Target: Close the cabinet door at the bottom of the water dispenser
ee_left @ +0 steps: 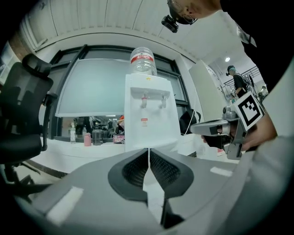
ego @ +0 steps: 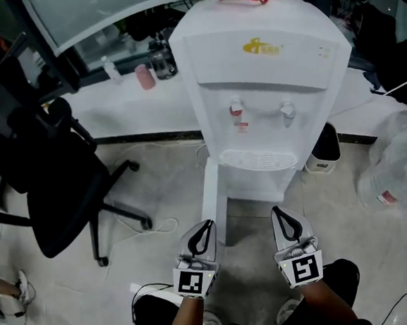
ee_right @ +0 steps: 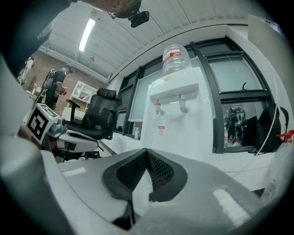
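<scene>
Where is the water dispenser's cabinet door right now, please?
In the head view the cabinet door stands open at the lower left of the water dispenser, just ahead of the left gripper.

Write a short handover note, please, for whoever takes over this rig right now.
Left gripper: shut and empty, close to the free edge of the cabinet door. I cannot tell whether it touches the door.
Right gripper: shut and empty, in front of the water dispenser, apart from the door.
Done: nothing yet. The door stands open, swung out toward the grippers.
Left: push the door shut against the dispenser's base, probably with the left gripper.
</scene>
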Demonstrator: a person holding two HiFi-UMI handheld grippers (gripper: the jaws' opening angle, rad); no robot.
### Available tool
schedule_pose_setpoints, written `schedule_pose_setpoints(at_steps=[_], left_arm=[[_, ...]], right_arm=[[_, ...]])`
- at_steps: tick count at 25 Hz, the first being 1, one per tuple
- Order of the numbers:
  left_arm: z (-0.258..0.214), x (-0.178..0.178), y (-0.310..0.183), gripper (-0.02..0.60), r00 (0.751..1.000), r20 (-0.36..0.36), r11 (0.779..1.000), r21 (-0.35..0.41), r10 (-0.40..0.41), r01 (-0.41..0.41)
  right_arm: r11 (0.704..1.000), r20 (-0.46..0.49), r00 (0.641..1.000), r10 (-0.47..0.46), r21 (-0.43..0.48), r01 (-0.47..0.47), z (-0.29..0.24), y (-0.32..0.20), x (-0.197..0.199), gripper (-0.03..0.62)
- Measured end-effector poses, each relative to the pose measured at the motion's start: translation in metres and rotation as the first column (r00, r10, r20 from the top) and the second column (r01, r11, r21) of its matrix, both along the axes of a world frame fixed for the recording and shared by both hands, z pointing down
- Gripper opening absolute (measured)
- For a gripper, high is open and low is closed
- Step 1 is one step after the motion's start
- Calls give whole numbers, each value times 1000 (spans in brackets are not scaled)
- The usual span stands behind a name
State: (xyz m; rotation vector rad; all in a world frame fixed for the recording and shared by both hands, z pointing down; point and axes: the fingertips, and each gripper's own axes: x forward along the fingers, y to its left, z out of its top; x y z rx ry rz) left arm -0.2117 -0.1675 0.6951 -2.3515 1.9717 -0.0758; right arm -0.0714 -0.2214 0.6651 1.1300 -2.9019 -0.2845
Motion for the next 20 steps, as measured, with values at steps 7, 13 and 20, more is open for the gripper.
schedule_pose_setpoints(at_steps=[7,13,20], left_arm=[[11,-18,19,38,999,-36,1000,-9,-29,28],[53,-27,47,132,992,-108,994,-96,-70,59],[87,-16,58,293,994,-104,986,-165,-29,12]], right_arm=[[1000,-2,1000,-5,-4,5,22,12,-9,3],[1000,-23,999,-23,5,23,31,21,-14,5],[1000,-23,999,-24,-9,23,34,24,-17,5]])
